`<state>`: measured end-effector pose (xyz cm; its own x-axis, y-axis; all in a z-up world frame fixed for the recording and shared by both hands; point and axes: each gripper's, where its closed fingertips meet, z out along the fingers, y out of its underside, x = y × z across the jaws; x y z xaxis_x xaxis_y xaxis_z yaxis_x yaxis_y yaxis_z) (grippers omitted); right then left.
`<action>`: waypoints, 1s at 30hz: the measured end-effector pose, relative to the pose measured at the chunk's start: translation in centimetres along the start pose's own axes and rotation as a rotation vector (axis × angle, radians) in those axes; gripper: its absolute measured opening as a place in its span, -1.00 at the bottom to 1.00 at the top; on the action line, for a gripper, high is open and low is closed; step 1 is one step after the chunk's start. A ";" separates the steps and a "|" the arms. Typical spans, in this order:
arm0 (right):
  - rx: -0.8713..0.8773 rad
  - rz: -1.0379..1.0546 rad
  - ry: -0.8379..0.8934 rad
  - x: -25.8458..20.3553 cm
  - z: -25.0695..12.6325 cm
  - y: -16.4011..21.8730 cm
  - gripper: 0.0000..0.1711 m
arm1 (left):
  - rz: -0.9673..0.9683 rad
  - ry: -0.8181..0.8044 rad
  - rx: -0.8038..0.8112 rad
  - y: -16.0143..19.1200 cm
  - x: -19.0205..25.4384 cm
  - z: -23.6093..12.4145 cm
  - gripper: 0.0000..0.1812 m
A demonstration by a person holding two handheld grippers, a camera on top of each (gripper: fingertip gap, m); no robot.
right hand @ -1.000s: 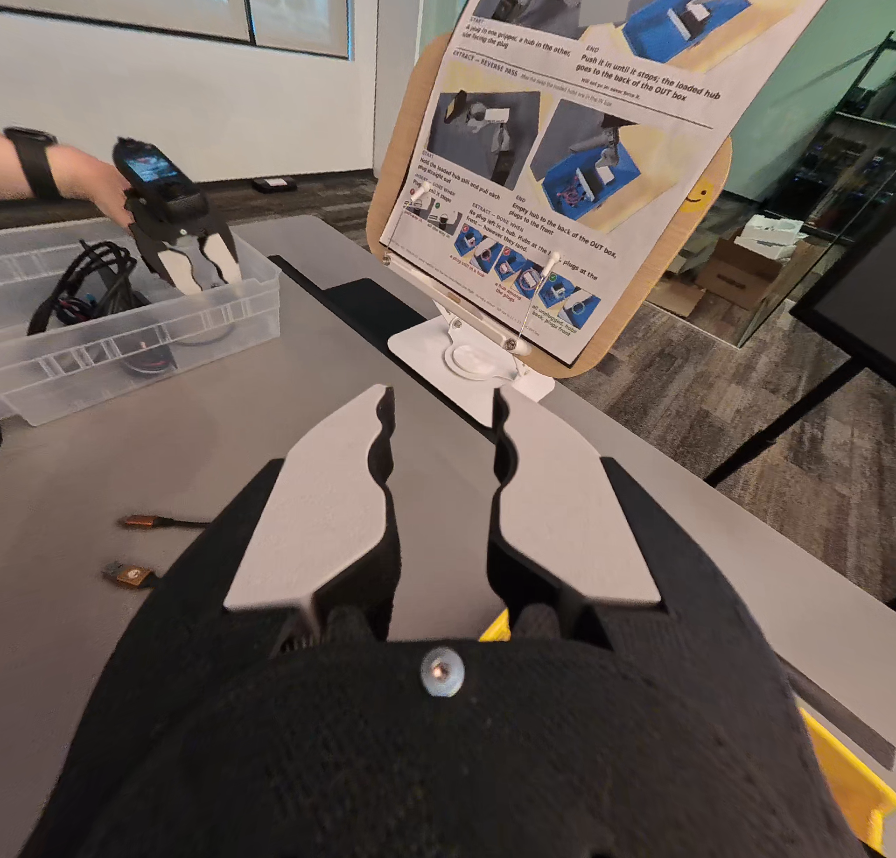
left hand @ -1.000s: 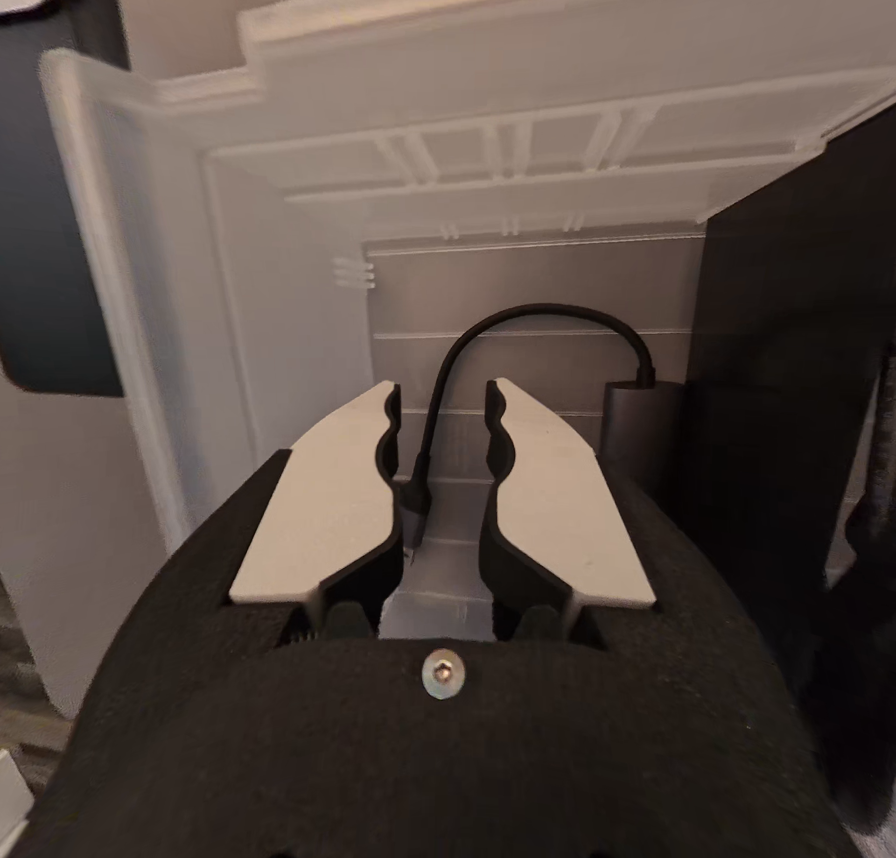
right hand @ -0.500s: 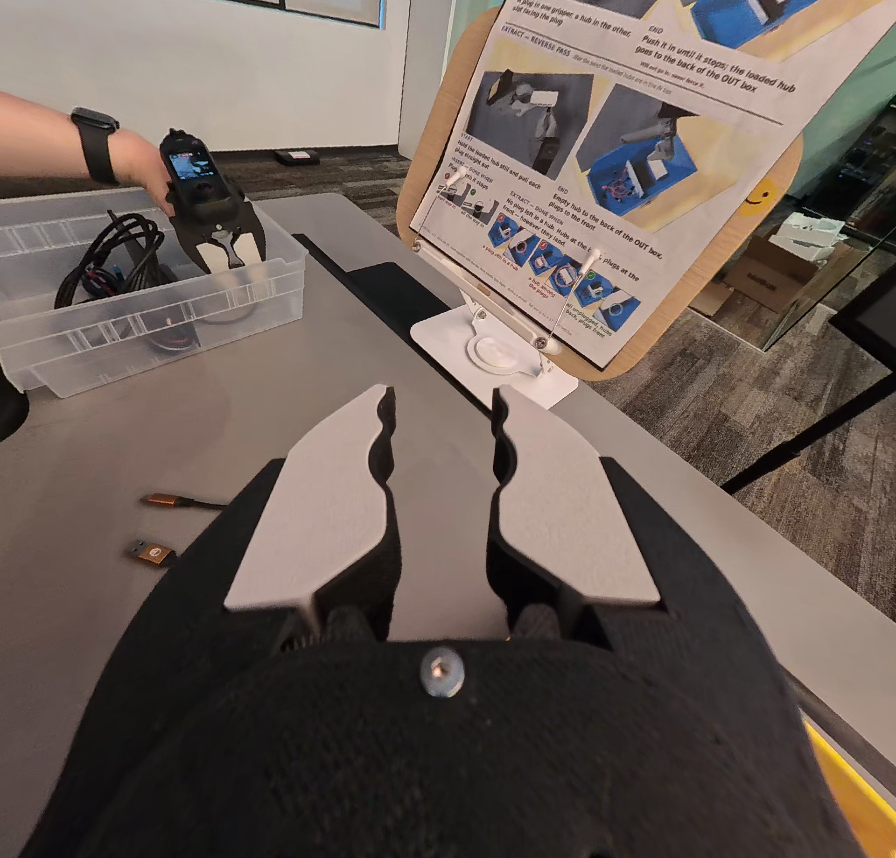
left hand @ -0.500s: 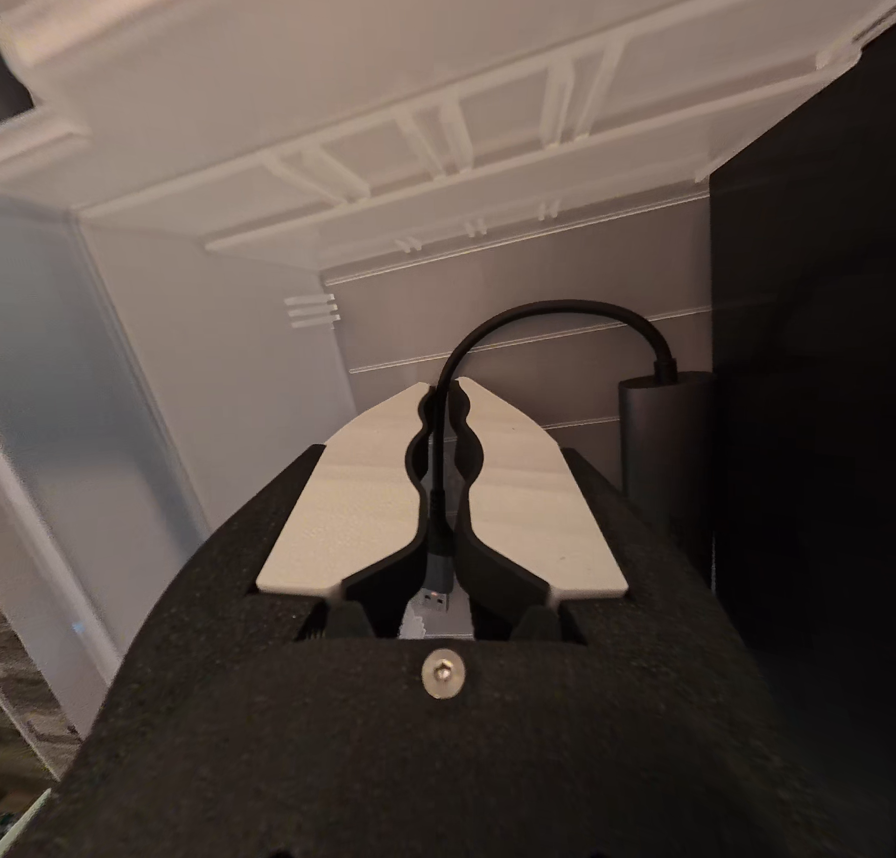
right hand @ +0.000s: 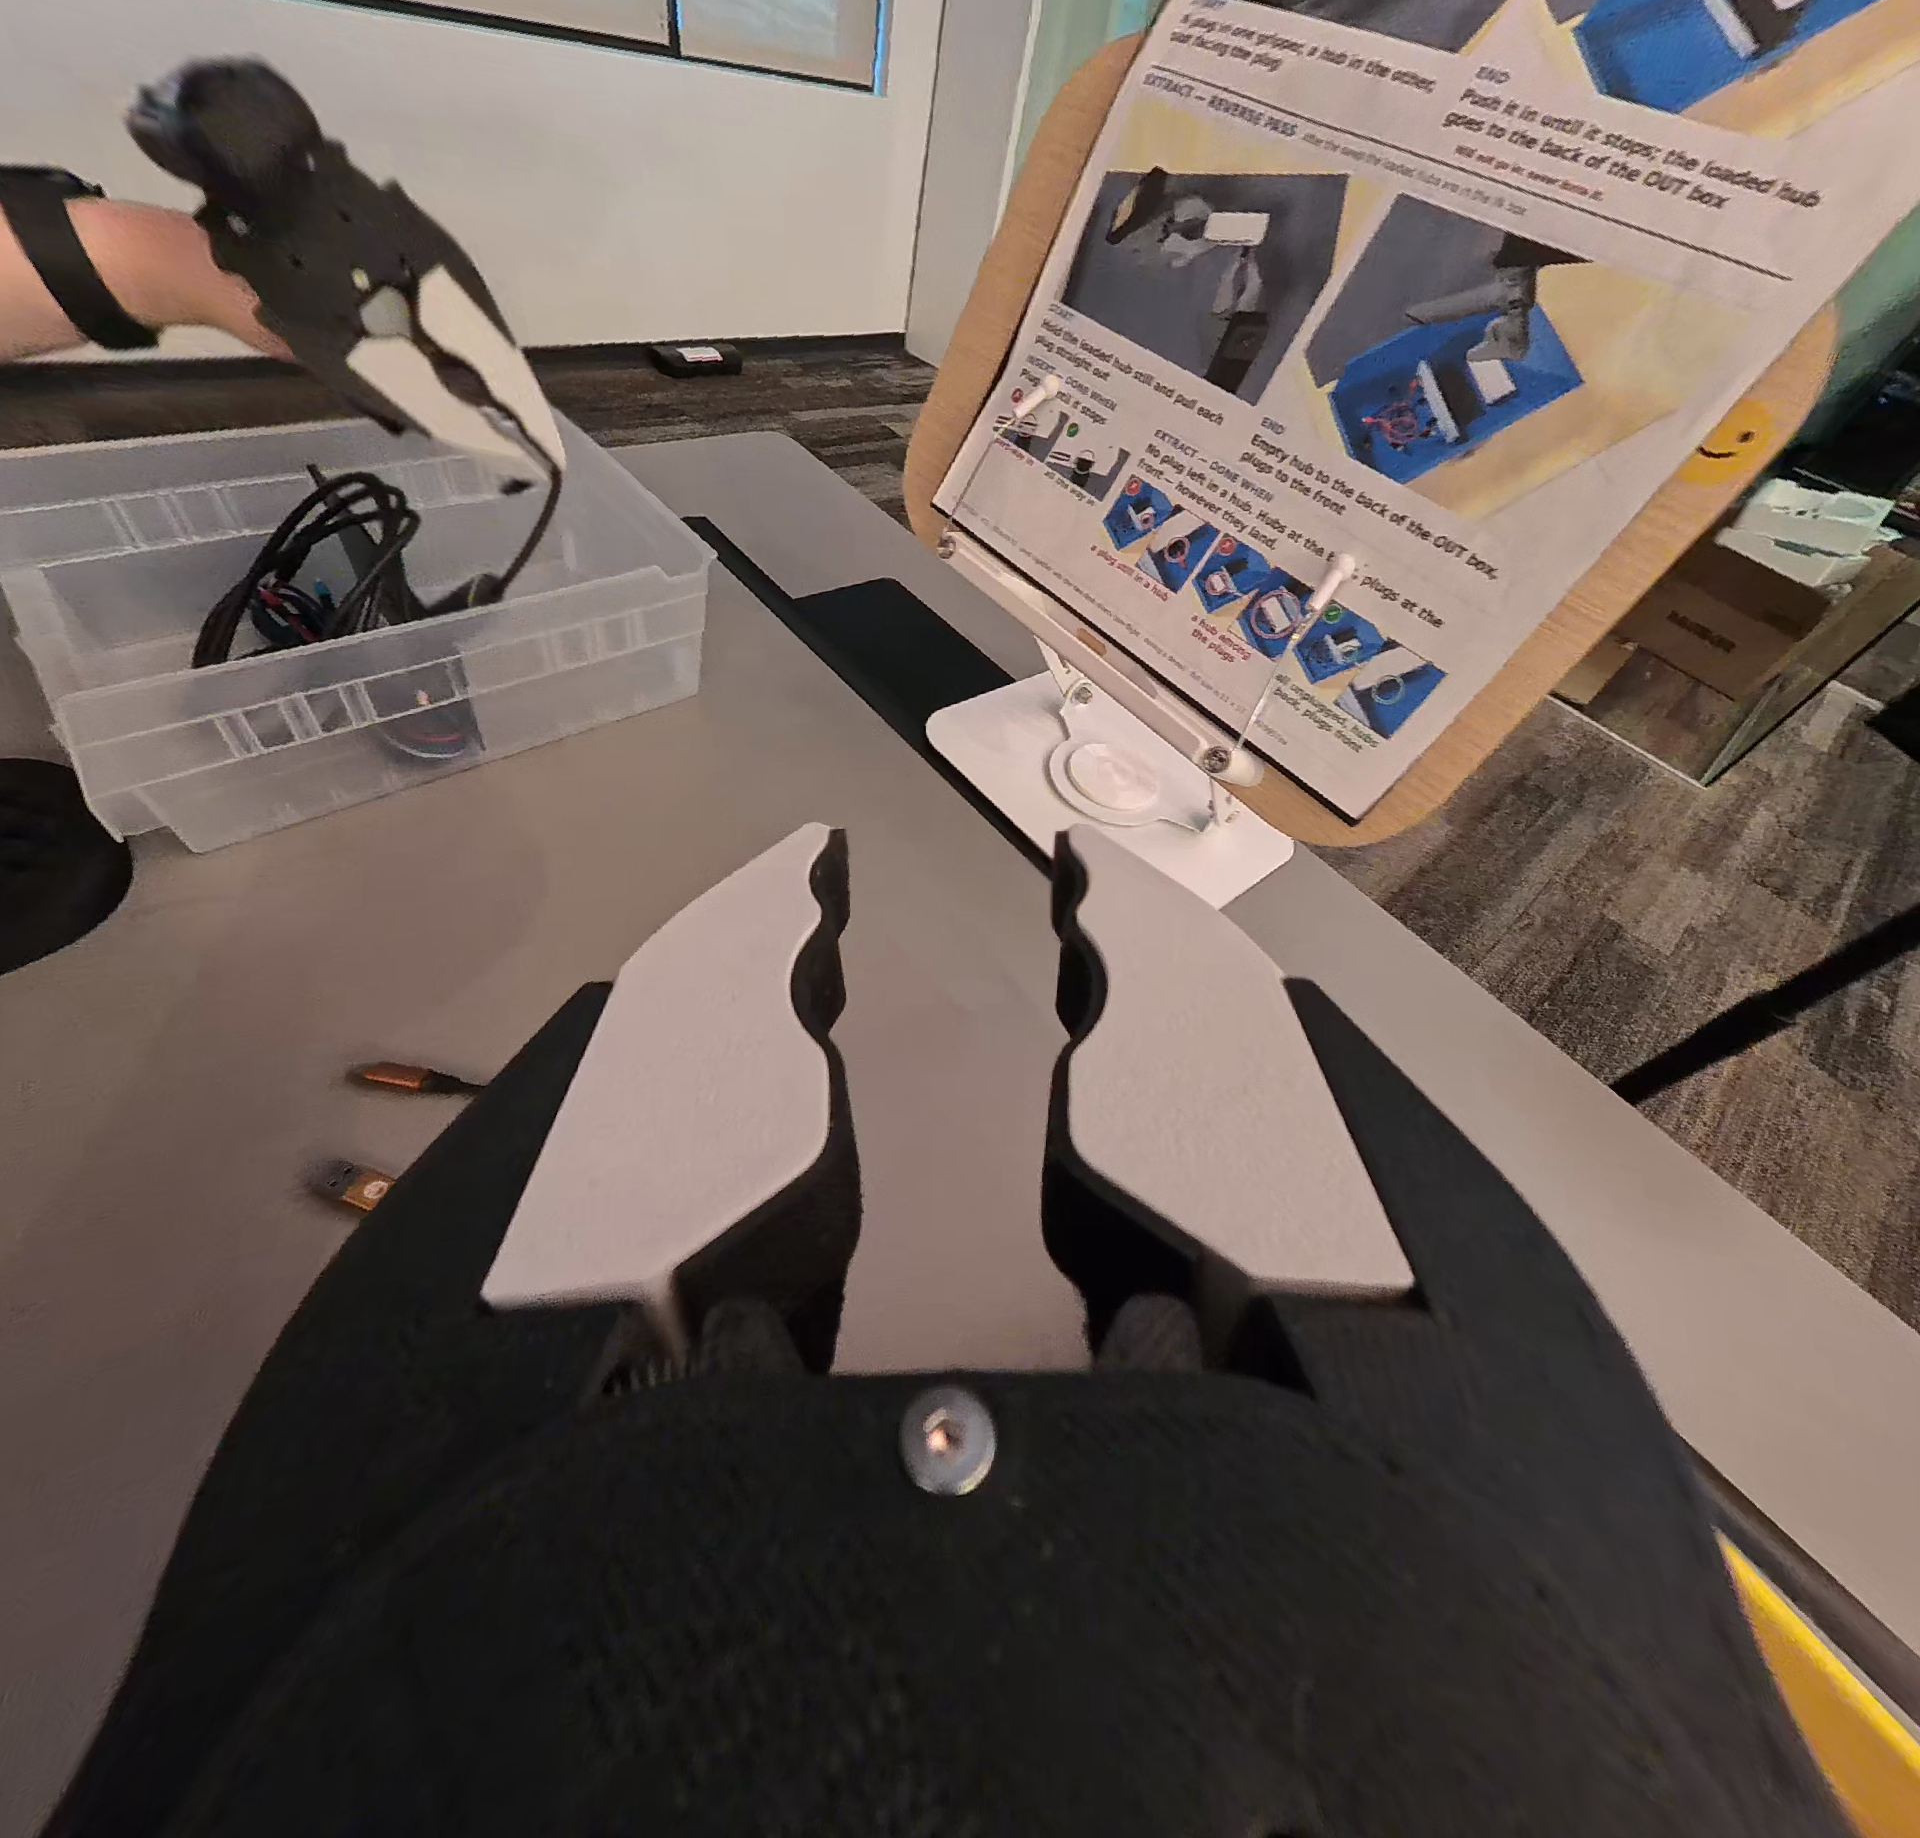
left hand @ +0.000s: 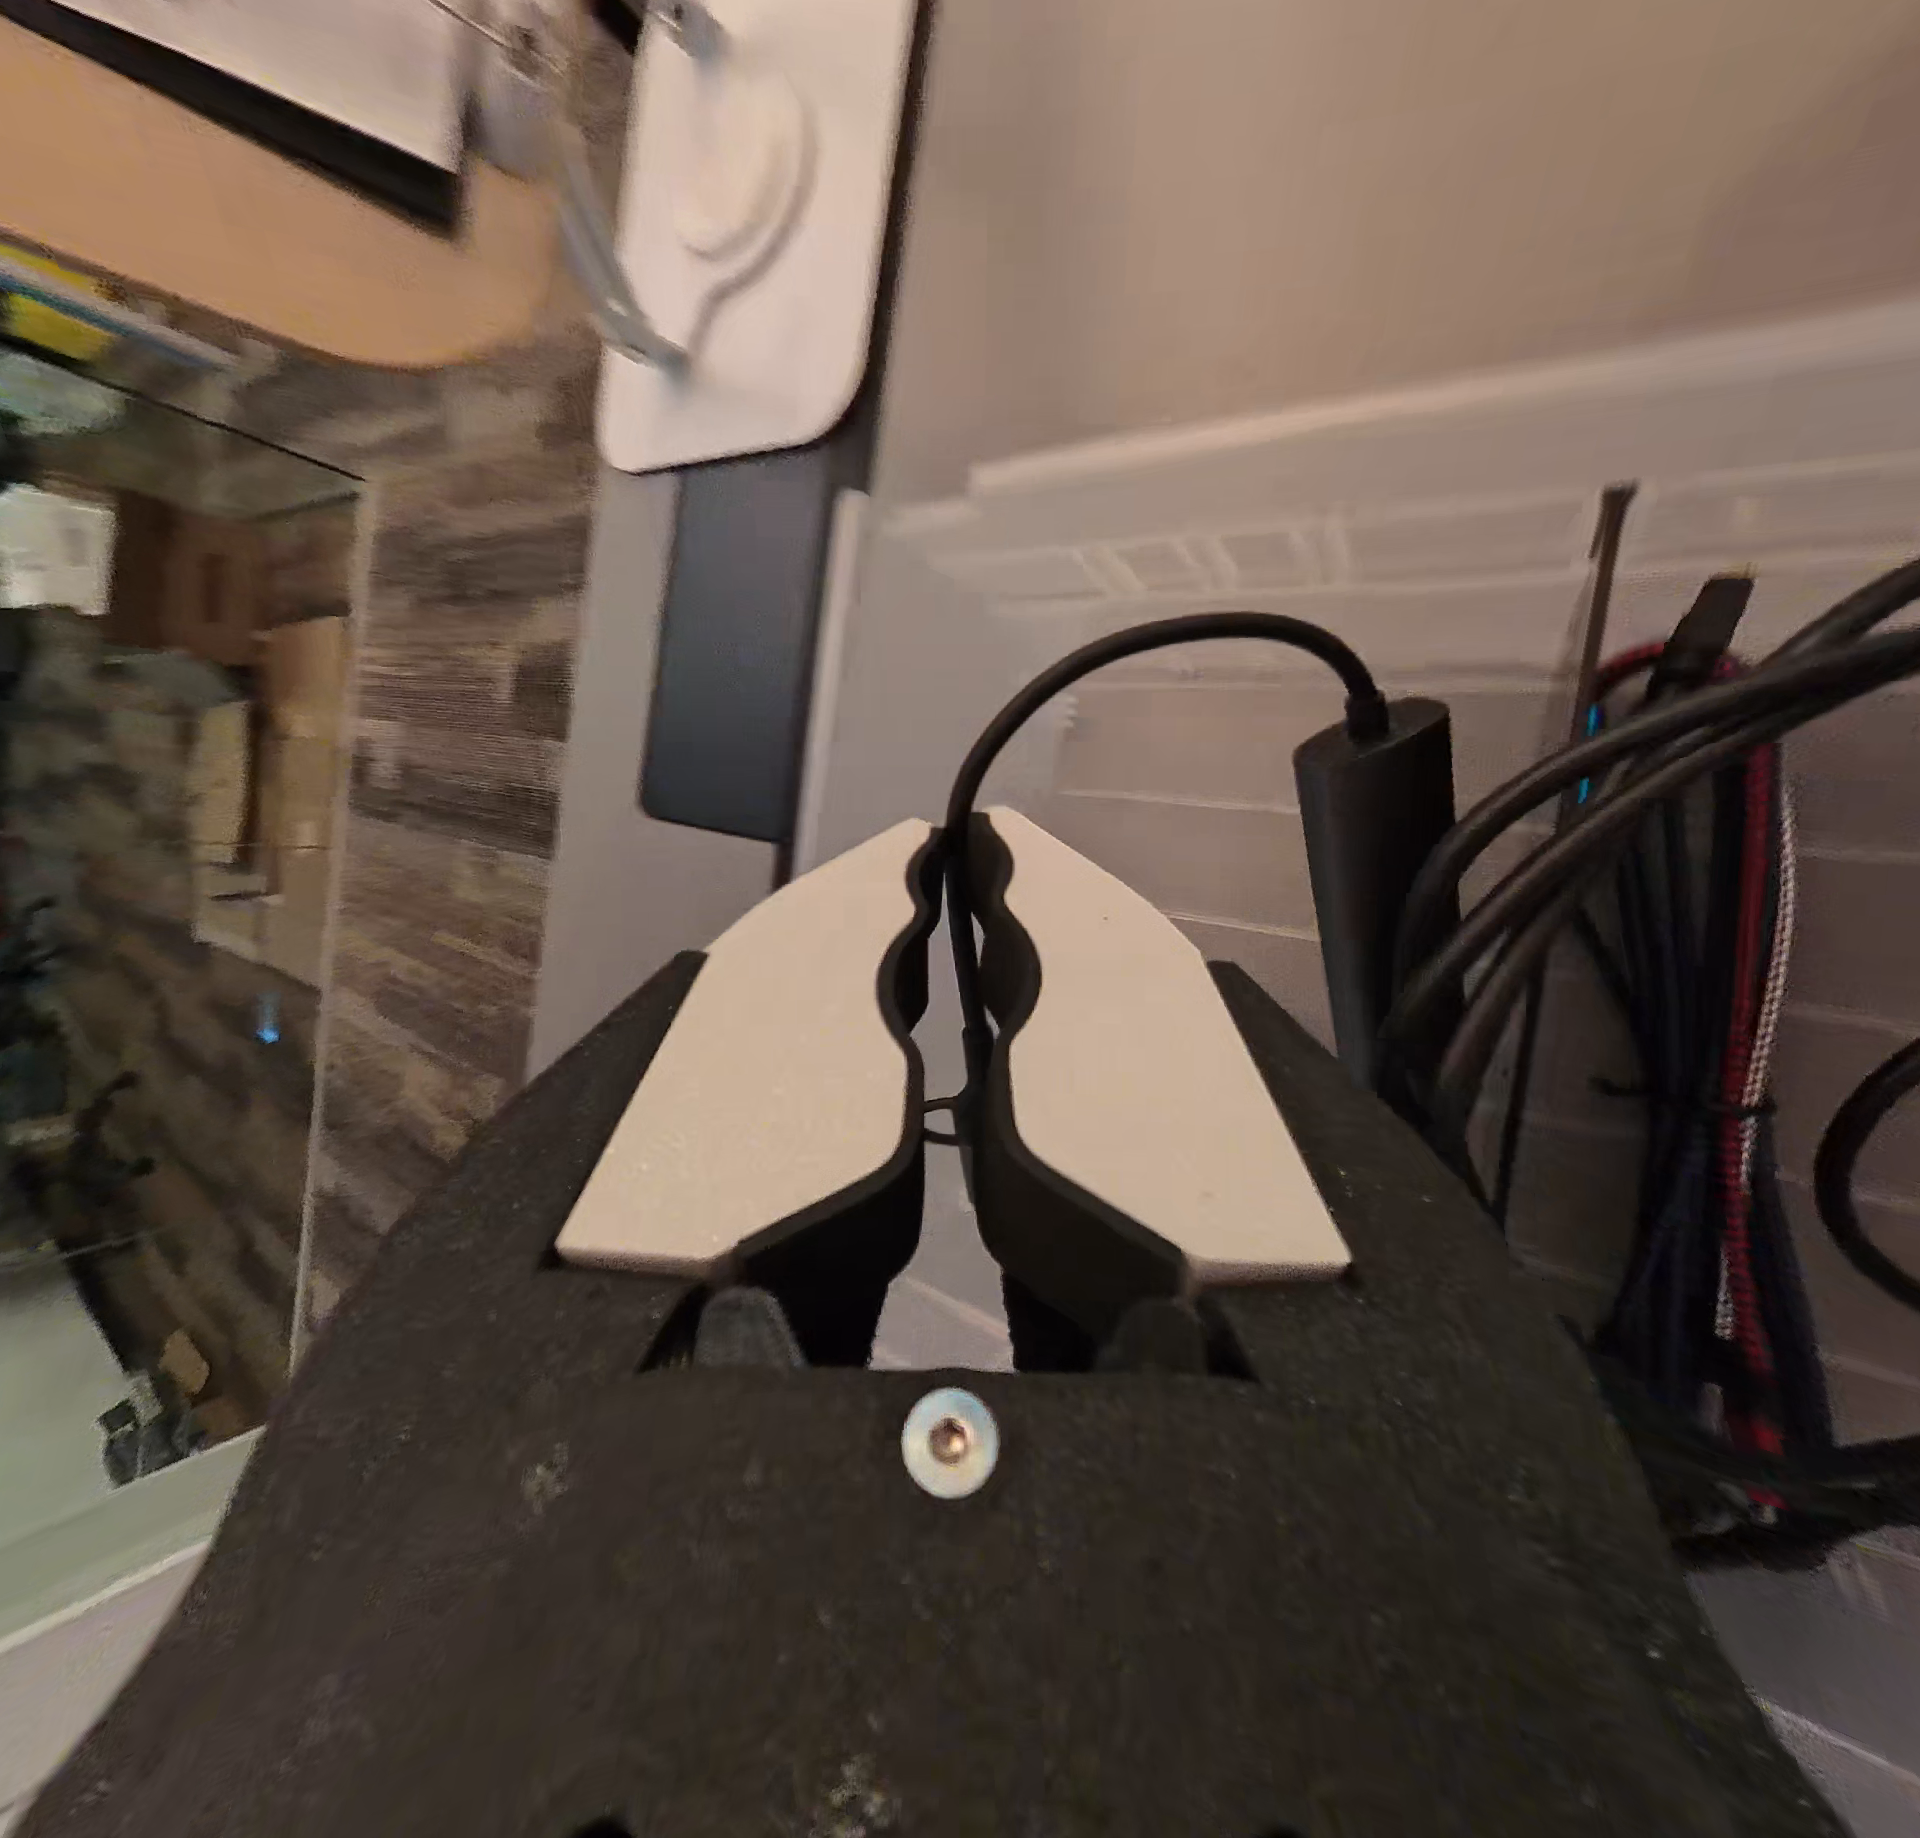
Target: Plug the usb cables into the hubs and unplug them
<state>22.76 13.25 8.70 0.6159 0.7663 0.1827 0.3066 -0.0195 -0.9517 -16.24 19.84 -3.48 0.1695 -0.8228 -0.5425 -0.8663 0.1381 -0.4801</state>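
Left gripper [left hand: 961,858] clamped on the hub's black cable [left hand: 1132,645], seemingly to lift the hub [left hand: 1377,853] from the bin [right hand: 644,625]; right gripper [right hand: 945,853] waits near, open and empty

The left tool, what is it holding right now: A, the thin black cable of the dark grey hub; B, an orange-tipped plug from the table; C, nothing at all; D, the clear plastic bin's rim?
A: the left tool is shut on the thin black cable, which arcs over to the dark grey hub.
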 end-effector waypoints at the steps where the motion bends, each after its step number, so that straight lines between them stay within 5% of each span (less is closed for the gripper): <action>1: -0.002 -0.003 -0.012 -0.4 0.2 0.0 -0.55 | -0.010 -0.039 0.012 -0.7 -0.6 -1.1 -0.96; 7: 0.054 0.010 -0.148 -4.6 3.0 -1.0 -0.55 | 0.010 -0.225 0.024 -5.1 -3.1 -5.8 -0.96; 13: 0.281 0.019 -0.387 -12.6 10.0 -5.8 -0.51 | 0.025 -0.304 0.061 -10.5 -3.6 -8.2 -0.96; 19: 0.215 0.125 -0.591 -17.0 16.4 -9.2 -0.49 | 0.063 -0.313 0.112 -16.6 -3.1 -9.9 -0.96; 21: 0.196 0.087 -0.530 -16.9 16.7 -9.1 -0.89 | 0.067 -0.293 0.143 -18.3 -2.6 -10.2 -0.96; 30: 0.169 0.185 -0.515 -14.2 11.2 -10.1 -0.95 | -0.223 -0.171 0.431 -21.6 2.5 -11.9 -0.78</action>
<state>2.77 9.75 12.95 0.2027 0.9747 -0.0942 0.0812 -0.1126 -0.9903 -2.71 8.21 13.77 0.4340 -0.7611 -0.4821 -0.5342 0.2134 -0.8180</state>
